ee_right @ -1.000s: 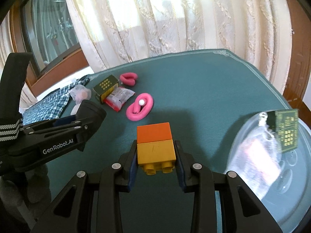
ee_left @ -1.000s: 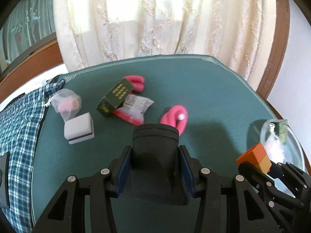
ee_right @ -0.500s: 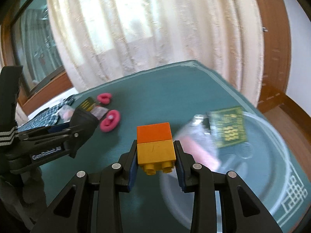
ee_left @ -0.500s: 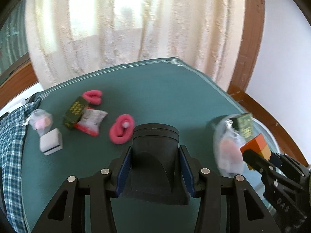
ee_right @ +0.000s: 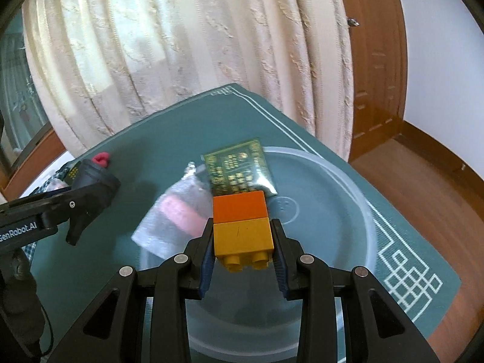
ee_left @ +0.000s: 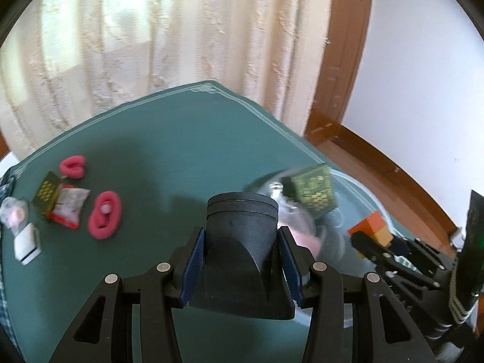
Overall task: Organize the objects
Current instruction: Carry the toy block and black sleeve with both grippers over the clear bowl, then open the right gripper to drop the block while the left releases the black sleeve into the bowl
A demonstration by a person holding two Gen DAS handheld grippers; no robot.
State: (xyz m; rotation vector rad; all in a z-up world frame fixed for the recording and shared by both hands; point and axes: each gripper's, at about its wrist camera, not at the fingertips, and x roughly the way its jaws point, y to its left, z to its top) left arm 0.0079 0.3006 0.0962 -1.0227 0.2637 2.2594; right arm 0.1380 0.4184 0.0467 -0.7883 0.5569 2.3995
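Note:
My right gripper (ee_right: 242,242) is shut on an orange-and-yellow toy brick (ee_right: 242,224) and holds it over a clear plastic bowl (ee_right: 348,211). A green packet (ee_right: 239,166) and a clear bag with something pink (ee_right: 178,214) lie in the bowl. My left gripper (ee_left: 242,254) is shut on a black funnel-shaped piece (ee_left: 242,236), above the green mat (ee_left: 169,151) beside the bowl (ee_left: 360,190). The right gripper with the brick (ee_left: 373,231) shows at the right of the left wrist view.
On the mat's far left lie two pink loops (ee_left: 104,217), a dark green box (ee_left: 47,193), a red-and-clear packet (ee_left: 68,207), a small bag (ee_left: 13,214) and a white block (ee_left: 27,243). A curtain (ee_right: 181,45) hangs behind; the table's right edge drops to a wooden floor (ee_right: 423,175).
Both grippers have swung to the right. The right gripper with the brick has come from over the mat to over the bowl. The loose objects have slid to the left of view.

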